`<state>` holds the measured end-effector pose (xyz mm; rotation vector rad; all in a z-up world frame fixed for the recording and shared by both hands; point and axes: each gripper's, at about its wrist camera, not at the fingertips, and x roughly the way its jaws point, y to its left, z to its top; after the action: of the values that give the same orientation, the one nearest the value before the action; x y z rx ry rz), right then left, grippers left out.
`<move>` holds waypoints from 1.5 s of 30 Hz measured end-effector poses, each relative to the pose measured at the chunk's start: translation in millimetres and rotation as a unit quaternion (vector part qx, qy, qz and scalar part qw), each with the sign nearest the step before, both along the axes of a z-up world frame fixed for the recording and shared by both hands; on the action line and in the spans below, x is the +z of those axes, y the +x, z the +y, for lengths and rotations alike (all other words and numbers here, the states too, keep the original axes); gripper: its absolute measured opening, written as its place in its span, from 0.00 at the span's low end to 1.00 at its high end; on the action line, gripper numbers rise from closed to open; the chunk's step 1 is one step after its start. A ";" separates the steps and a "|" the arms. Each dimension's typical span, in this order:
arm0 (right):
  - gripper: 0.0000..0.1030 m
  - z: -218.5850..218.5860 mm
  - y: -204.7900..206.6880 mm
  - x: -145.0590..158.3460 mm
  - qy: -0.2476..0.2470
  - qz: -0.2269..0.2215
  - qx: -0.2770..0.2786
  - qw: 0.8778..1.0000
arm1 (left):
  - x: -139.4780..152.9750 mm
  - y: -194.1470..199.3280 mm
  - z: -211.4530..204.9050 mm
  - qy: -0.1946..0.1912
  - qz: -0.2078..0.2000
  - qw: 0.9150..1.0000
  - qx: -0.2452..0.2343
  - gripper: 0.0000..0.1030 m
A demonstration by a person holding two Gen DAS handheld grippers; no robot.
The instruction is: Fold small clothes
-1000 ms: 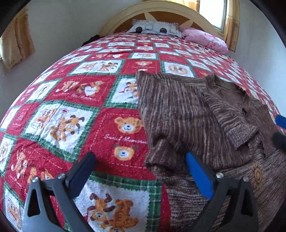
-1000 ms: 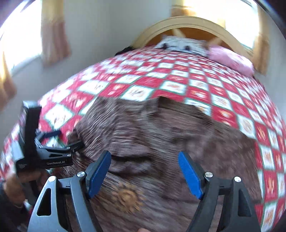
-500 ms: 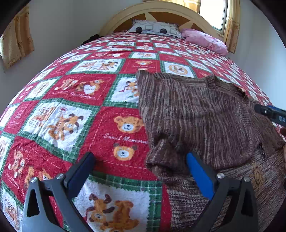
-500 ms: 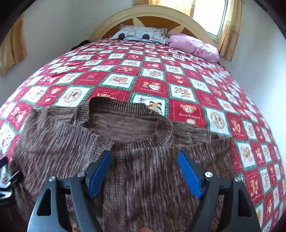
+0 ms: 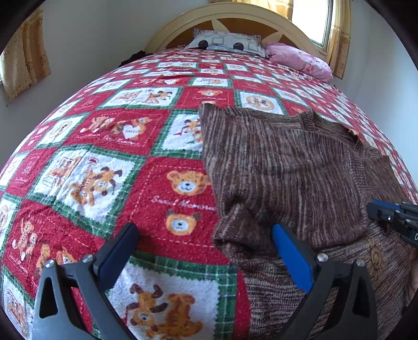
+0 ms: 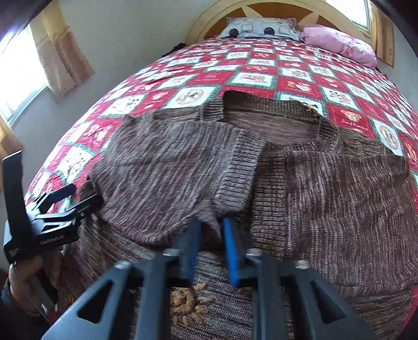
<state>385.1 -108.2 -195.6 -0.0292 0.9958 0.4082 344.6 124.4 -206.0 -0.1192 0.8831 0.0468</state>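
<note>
A small brown knit sweater [image 5: 287, 167] lies flat on the bed, neck toward the headboard; it also shows in the right wrist view [image 6: 326, 183]. Its left sleeve [image 6: 177, 167] is folded across the chest. An orange sun motif [image 6: 183, 300] sits on the front. My left gripper [image 5: 206, 248] is open, low over the sweater's left edge near the armpit, holding nothing; it also shows in the right wrist view [image 6: 75, 197]. My right gripper [image 6: 211, 235] is shut on the lower edge of the folded sleeve; its tip shows in the left wrist view [image 5: 376, 210].
The bed carries a red, green and white teddy-bear quilt [image 5: 109, 157]. A grey patterned pillow [image 5: 227, 41] and a pink pillow [image 5: 300, 57] lie by the wooden headboard [image 5: 235, 18]. Curtained windows [image 6: 23, 65] are on the left and back right.
My right gripper came down onto the sweater and closed on the folded sleeve's edge; it was open before. My left gripper stayed open and barely moved.
</note>
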 end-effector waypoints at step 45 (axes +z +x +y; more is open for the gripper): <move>0.05 2.0 -19.4 -13.1 0.002 -0.011 0.018 1.000 | 0.0 -9.9 -3.9 0.012 0.005 1.000 0.009 1.00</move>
<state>365.7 -106.2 -208.6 -0.0477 0.9733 0.4423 334.7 120.4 -206.0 -0.1052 0.8906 0.0744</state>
